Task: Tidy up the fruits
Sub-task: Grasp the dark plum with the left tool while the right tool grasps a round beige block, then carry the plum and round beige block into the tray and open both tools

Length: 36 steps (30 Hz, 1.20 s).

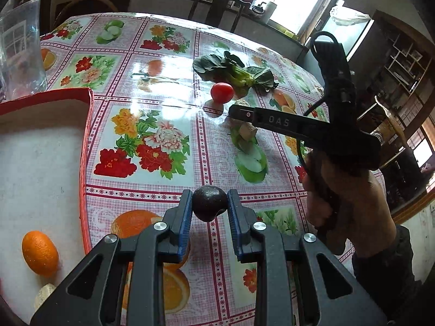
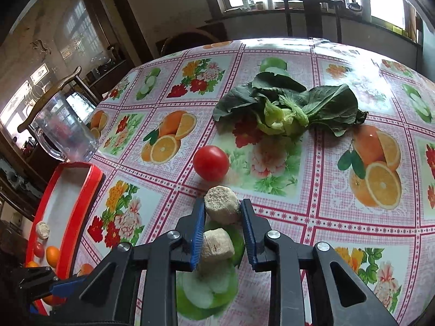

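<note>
My left gripper [image 1: 209, 203] is shut on a dark purple round fruit [image 1: 209, 202] and holds it above the tablecloth, just right of the red-rimmed tray [image 1: 87, 141]. An orange [image 1: 40, 252] lies in the tray. My right gripper [image 2: 222, 212] has its jaws around a beige cylindrical piece [image 2: 221, 207]; the pads sit against its sides. A second beige piece [image 2: 216, 245] lies lower between the fingers on the table. A red tomato [image 2: 211, 163] lies just beyond. The right gripper also shows in the left wrist view [image 1: 239, 114].
A leafy green vegetable [image 2: 288, 108] lies past the tomato. A clear plastic jug [image 2: 65, 130] stands behind the tray. The tray [image 2: 70, 206] also holds a beige piece [image 2: 43, 229], a tomato and oranges. Chairs stand at the far table edge.
</note>
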{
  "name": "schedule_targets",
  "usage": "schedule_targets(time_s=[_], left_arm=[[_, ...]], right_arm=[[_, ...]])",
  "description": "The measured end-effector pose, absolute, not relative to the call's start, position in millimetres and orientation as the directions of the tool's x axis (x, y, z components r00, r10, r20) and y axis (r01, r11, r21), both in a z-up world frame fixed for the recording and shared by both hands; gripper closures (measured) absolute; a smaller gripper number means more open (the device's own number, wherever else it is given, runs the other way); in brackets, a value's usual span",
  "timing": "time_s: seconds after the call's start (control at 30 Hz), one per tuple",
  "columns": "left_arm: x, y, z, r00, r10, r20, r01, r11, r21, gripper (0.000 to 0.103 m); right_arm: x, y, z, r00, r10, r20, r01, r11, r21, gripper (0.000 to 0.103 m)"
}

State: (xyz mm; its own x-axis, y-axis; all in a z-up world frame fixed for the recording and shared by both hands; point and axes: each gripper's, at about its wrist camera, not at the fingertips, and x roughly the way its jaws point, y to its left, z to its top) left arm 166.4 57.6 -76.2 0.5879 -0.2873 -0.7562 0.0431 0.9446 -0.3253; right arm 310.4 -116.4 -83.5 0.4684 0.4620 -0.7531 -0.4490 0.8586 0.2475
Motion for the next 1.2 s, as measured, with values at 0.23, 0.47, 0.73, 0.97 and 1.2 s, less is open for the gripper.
schedule_targets(time_s=[0.23, 0.47, 0.73, 0.97, 1.2], left_arm=[[149.5, 61.1, -68.8, 0.598, -0.286, -0.749, 0.043, 0.944, -0.326, 0.080], [125.7, 71.3, -48.6, 0.631, -0.263, -0.730, 0.030, 0.949, -0.315, 0.080], [95.4, 90.8, -30.6, 0.675, -0.226, -0.703, 0.000, 0.952, -0.306, 0.080], [67.1, 101.7, -26.1, 0.690, -0.201, -0.695, -0.028, 0.953, -0.302, 0.080], [42.2, 111.0, -19.9, 0.712, -0.170, -0.681, -0.054, 0.954, -0.294, 0.080]], right_arm=[[268.9, -120.3, -71.2, 0.444, 0.505, -0.740, -0.498, 0.826, 0.265, 0.077], [248.7, -122.9, -43.5, 0.480, 0.526, -0.702, -0.493, 0.824, 0.280, 0.077], [202.0, -124.3, -28.9, 0.470, 0.560, -0.682, -0.515, 0.802, 0.304, 0.077], [162.4, -122.4, -24.3, 0.463, 0.586, -0.665, -0.533, 0.784, 0.319, 0.077], [132.8, -121.9, -24.3, 0.445, 0.609, -0.656, -0.541, 0.767, 0.345, 0.077]])
